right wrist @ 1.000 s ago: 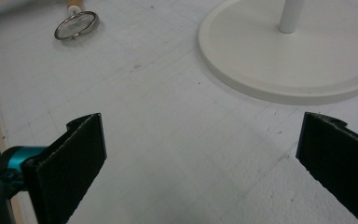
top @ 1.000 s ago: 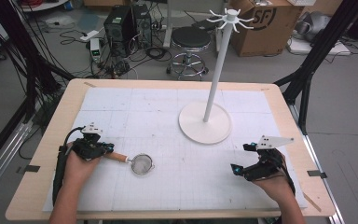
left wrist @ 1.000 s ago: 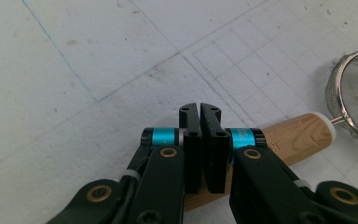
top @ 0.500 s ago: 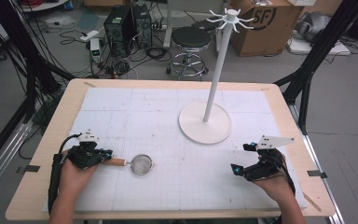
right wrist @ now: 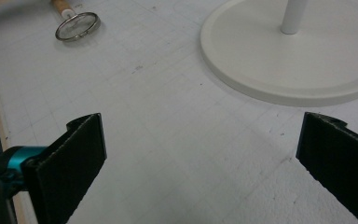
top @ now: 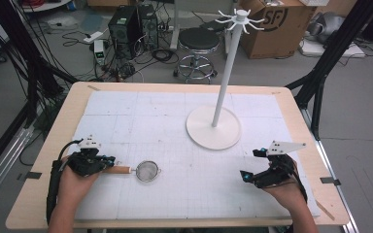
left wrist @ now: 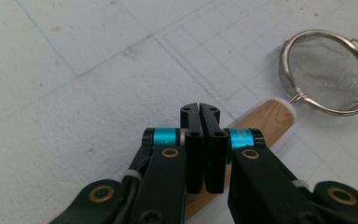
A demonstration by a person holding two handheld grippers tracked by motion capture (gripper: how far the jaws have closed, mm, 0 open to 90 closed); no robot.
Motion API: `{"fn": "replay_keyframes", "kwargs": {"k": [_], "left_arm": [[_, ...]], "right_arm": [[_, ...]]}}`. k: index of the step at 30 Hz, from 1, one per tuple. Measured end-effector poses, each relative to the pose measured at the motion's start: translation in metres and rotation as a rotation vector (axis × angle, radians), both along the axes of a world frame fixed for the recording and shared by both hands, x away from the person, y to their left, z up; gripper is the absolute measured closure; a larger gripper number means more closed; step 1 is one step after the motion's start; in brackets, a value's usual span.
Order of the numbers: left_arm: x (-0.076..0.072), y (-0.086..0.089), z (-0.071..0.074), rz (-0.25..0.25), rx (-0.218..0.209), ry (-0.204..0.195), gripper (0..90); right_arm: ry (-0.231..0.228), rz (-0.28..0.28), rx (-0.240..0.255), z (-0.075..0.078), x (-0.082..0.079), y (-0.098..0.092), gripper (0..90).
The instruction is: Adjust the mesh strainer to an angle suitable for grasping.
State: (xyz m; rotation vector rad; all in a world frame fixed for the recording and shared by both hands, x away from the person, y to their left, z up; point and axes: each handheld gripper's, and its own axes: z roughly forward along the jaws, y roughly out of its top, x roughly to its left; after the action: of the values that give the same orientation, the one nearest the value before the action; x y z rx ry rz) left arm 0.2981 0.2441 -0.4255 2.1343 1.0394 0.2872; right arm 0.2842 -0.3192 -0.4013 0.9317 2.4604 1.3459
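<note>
High view: A person is sitting at a table covered by a white gridded mat [top: 141, 116], holding a gripper in each hand. The left gripper [top: 110, 162] is resting low at the near left; the right gripper [top: 247, 174] is hovering at the near right.
Strainer, high view: A small mesh strainer [top: 147, 171] is lying flat just beside the left gripper, its wooden handle [top: 119, 169] pointing left towards that hand and its bowl towards the table's middle. The left hand is far nearer.
Stand, high view: A white hook stand [top: 222, 82] is rising from a round base [top: 209, 133] behind the middle.
Left gripper view: The left gripper's [left wrist: 200, 112] jaws are pressing together with nothing between them. The handle [left wrist: 265, 123] is passing beneath and to their right, partly hidden; whether they touch it is unclear. The strainer bowl [left wrist: 328, 72] is sitting beyond.
Right gripper view: The right gripper's [right wrist: 200, 140] jaws are standing wide apart over bare mat. The strainer [right wrist: 77, 25] is lying well apart at the far left, its handle cut off by the frame edge. The stand's base [right wrist: 279, 70] is lying ahead.
</note>
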Motion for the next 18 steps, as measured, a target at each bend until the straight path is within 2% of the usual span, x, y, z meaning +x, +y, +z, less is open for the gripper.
{"fn": "replay_keyframes", "kwargs": {"k": [2,4,5,8,9,11,14,16,18], "left_arm": [[-0.002,-0.005,0.008,-0.008,-0.031,-0.034,87.4],[-0.002,-0.006,0.012,-0.016,-0.033,-0.045,85.4],[-0.003,-0.010,0.018,-0.030,-0.058,-0.075,84.0],[-0.006,-0.015,0.026,-0.058,-0.101,-0.126,77.3],[-0.006,-0.015,0.026,-0.058,-0.101,-0.126,73.2],[-0.009,-0.017,0.029,-0.081,-0.132,-0.154,68.1],[-0.014,-0.018,0.031,-0.138,-0.225,-0.183,62.0],[-0.014,-0.018,0.031,-0.150,-0.237,-0.184,61.4],[-0.015,-0.019,0.032,-0.155,-0.228,-0.185,57.5]], "right_arm": [[0.003,-0.001,0.003,0.000,0.000,0.000,0.4],[0.000,0.000,0.003,0.000,0.000,-0.001,0.4],[0.001,0.000,0.003,0.000,0.000,-0.001,0.4],[0.000,0.000,0.003,0.001,-0.001,-0.001,0.4],[-0.002,0.001,0.005,0.000,0.000,-0.001,0.4],[0.000,0.001,0.004,0.000,0.000,-0.001,0.4],[0.005,-0.001,0.004,0.000,0.000,-0.001,0.4],[0.005,0.001,0.003,0.000,0.000,-0.001,0.4],[0.011,0.000,-0.001,-0.001,0.000,0.000,0.4]]}}
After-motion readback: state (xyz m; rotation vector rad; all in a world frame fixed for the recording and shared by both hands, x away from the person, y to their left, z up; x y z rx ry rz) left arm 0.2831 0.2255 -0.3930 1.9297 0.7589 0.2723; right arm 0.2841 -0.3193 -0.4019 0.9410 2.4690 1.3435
